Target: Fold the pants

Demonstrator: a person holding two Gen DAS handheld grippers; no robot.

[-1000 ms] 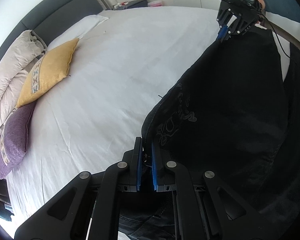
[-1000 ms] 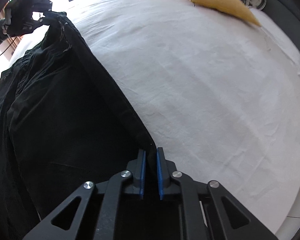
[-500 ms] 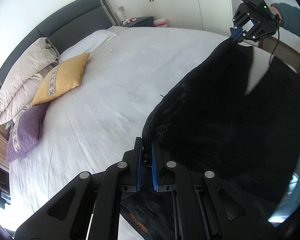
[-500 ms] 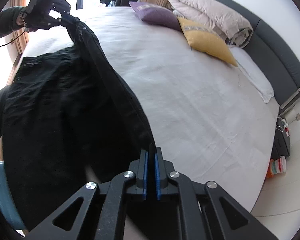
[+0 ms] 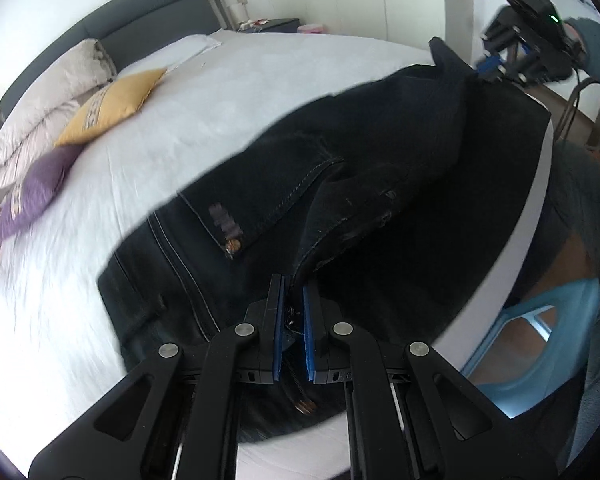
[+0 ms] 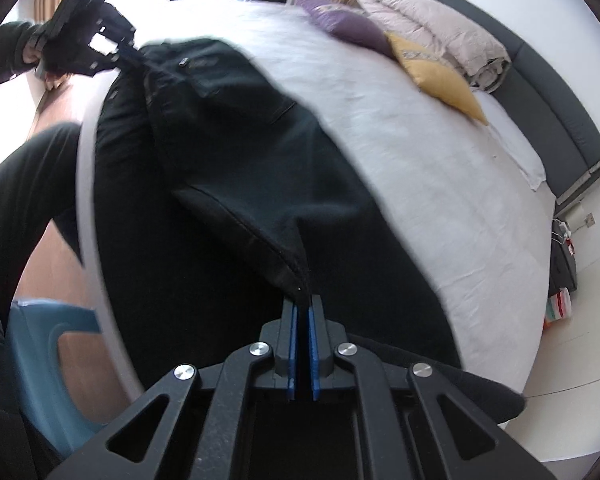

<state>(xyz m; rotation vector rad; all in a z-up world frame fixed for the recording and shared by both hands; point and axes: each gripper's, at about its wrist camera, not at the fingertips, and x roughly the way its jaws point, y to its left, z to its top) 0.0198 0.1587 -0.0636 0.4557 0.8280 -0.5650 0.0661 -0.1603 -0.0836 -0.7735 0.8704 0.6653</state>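
Black pants (image 5: 372,168) hang stretched between my two grippers above the near edge of the white bed (image 5: 236,92). My left gripper (image 5: 291,312) is shut on one edge of the pants, with a stitched pocket (image 5: 260,204) just ahead of it. My right gripper (image 6: 302,316) is shut on another edge of the pants (image 6: 260,152). Each gripper shows in the other's view: the right one (image 5: 490,68) at the top right, the left one (image 6: 130,54) at the top left. The fabric sags and folds between them.
A yellow pillow (image 5: 112,106), a purple pillow (image 5: 36,192) and a folded pale duvet (image 5: 48,92) lie by the grey headboard (image 5: 148,12). A blue plastic stool (image 5: 540,344) stands by the bed's near edge. A nightstand (image 5: 272,24) and wardrobe stand behind.
Both grippers have lifted the pants higher and swung them over the bed. The fabric has folded over, so the pocket side now faces the left camera.
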